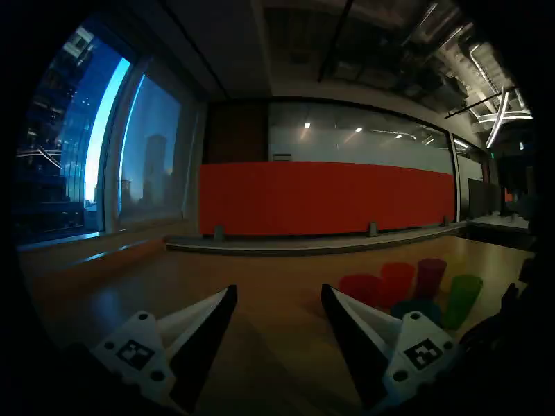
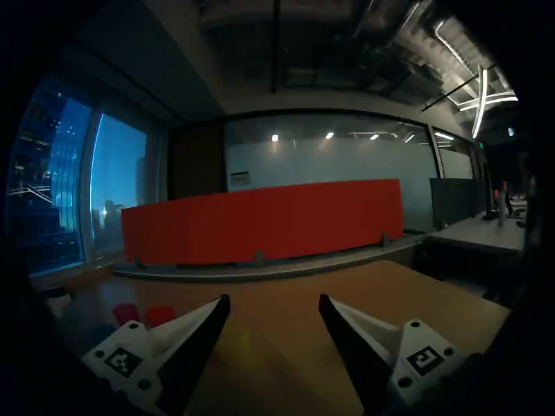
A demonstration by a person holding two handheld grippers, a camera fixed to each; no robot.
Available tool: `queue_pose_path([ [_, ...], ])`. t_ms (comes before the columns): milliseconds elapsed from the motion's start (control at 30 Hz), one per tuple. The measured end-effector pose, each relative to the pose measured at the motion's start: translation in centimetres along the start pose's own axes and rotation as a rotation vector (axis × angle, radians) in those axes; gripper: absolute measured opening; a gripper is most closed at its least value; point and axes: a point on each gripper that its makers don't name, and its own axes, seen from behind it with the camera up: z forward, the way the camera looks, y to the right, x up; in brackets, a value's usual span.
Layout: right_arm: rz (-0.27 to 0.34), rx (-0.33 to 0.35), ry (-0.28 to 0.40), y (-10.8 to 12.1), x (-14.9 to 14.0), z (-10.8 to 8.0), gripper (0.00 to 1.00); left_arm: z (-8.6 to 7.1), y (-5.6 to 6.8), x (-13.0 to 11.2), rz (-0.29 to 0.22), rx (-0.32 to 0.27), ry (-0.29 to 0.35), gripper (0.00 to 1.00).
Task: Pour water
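Wood in a warm tone makes up the table [image 1: 208, 267], which runs back to a long red partition [image 1: 326, 197] with a frosted glass wall above it and tall windows [image 1: 149, 163] off the partition's left end. The left gripper view has the fuller look at the cups. On the table in front of the partition's right half stand a red cup [image 1: 359, 288], an orange-red cup [image 1: 397, 279], a purple cup [image 1: 430, 275] and a green cup [image 1: 463, 298], with a teal cup [image 1: 416, 307] nearest the camera. The right gripper view catches a pair of red cups [image 2: 126, 313] low in front of the partition's left end, dim and partly behind the near finger. It also takes in more desks [image 2: 479, 232] beyond the partition's right end. In the left gripper view the cups sit just past the right-hand fingertip, outside the gap and apart from it. The left gripper [image 1: 278, 288] has its fingers spread wide — only bare table between them, nothing touched. The right gripper [image 2: 274, 298] is likewise spread wide and holds nothing. A faint yellowish patch lies on the wood between its fingers — too dark to say what it is.
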Motion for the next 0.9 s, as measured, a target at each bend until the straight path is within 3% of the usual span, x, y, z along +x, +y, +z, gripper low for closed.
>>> queue_pose_path([
  [400, -0.002, 0.005, 0.014, 0.09, 0.41, -0.45, 0.99, 0.0, 0.01, 0.0, 0.0, -0.002, 0.0, 0.89],
  [900, -0.093, 0.005, 0.063, -0.21, 0.39, -0.44, 0.99, 0.04, 0.05, 0.05, 0.001, -0.002, 0.0, 0.9],
])
